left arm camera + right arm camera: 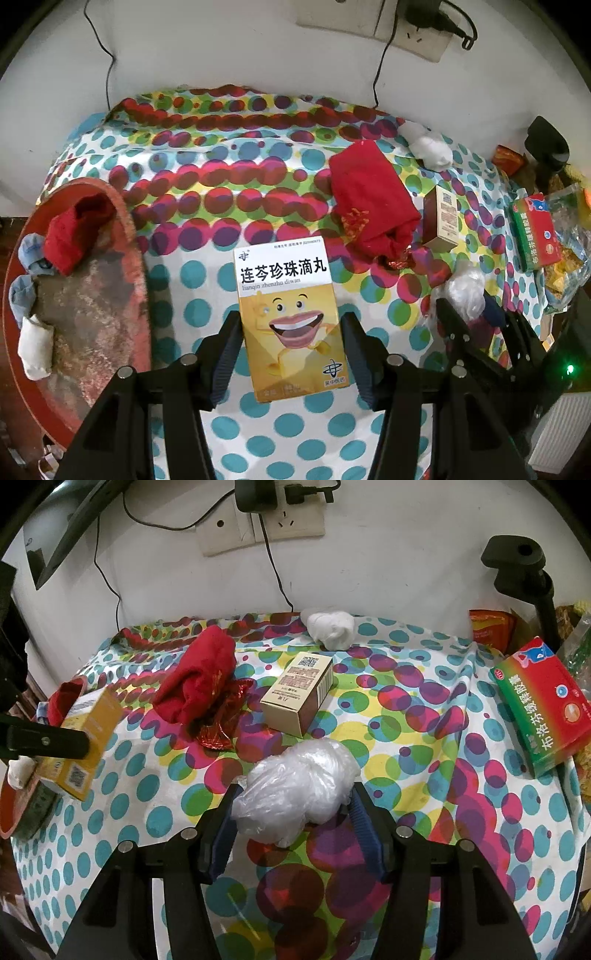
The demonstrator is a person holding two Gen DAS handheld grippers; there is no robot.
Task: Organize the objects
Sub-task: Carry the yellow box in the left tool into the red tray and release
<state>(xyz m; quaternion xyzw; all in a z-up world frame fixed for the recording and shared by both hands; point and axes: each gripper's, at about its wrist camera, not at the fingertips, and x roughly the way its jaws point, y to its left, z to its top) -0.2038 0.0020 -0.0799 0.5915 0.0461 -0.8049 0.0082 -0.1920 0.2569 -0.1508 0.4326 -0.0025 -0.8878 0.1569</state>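
yellow cardboard first: the yellow medicine box (291, 317) stands with its long axis running from 6 to 12 o'clock in the left wrist view, printed title end at 12, tilted a little toward 11. it sits between the two fingers of the left gripper (291, 332), whose pads press its long side edges, so that gripper is clamped on it at a wide spread. in the right wrist view the same box (83, 746) hangs at 9 o'clock, clear above the dotted cloth (424, 760), barcode end lowest. at 9 o'clock of the box in the left view lies a red round tray (92, 295) with a red sock (79, 232) and pale rolled socks in it. moving right, a red cloth bundle (201, 679) lies at 11 o'clock of the right gripper (295, 812), then a beige carton (299, 692) at 12, its long axis pointing toward 1. the crumpled clear plastic bag (299, 786) lies between the right gripper's fingers, bulging toward 12; both pads touch its sides, holding it at a middling width. a red and green medicine box (543, 705) lies at 2 o'clock.
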